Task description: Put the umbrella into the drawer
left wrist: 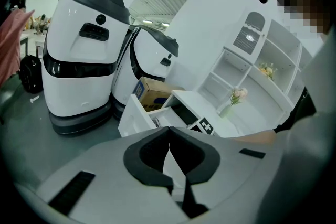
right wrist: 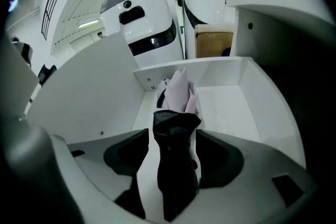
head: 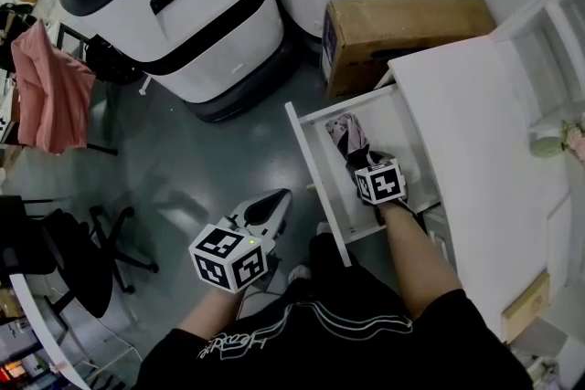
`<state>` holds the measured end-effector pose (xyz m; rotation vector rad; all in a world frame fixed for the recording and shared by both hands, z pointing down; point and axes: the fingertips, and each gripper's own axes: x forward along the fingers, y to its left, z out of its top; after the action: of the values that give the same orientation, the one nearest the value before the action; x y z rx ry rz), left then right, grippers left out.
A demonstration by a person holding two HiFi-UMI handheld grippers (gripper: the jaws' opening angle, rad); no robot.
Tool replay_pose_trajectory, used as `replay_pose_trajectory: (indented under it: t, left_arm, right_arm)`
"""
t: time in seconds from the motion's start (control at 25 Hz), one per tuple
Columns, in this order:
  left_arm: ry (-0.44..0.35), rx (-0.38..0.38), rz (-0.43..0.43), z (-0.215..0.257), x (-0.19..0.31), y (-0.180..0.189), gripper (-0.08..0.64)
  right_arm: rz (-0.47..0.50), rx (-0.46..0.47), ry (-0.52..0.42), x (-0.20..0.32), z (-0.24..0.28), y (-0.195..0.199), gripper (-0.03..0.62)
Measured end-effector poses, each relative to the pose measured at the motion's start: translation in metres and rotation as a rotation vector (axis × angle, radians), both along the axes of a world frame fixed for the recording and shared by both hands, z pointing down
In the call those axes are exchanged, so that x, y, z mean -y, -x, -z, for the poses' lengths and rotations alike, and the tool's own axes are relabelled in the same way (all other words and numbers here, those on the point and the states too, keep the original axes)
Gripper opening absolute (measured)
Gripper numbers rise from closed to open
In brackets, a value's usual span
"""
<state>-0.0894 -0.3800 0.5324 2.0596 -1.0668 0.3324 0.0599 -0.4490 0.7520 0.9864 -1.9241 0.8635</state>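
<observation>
Inspection of the work area. The white drawer (head: pixel 311 167) stands pulled out from the white desk (head: pixel 484 132), over the grey floor. The umbrella (head: pixel 345 137) lies inside this drawer, folded, its pale patterned canopy towards the drawer's far end and its black end nearest the person. The right gripper (right wrist: pixel 172 131) is lowered into the drawer, pointing steeply down. Its 2 jaws stand wide apart on either side of the umbrella's black end, with a clear gap on each side, so neither pad presses on it and the umbrella is not gripped. The left gripper (head: pixel 277 198) is held over the floor, outside the drawer and well apart from the umbrella, aimed towards the drawer front. Its jaws are closed tip to tip with nothing between them, as the left gripper view confirms. Surroundings: 2 large white machines (head: pixel 174 5) with black trim stand beyond the drawer, and a cardboard box (head: pixel 402 27) sits on the floor between them and the desk. A pink garment (head: pixel 50 87) hangs at the left edge, and a black office chair (head: pixel 73 260) stands below it.
</observation>
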Motion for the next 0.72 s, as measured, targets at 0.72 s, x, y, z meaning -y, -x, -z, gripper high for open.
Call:
replay_pose_trajectory:
  t: [0.72]
  left_arm:
    - [-0.193, -0.086, -0.163, 0.113, -0.106, -0.028, 0.02]
  right_arm:
    - [-0.034, 0.492, -0.429, -0.132, 0.295, 0.002, 0.1]
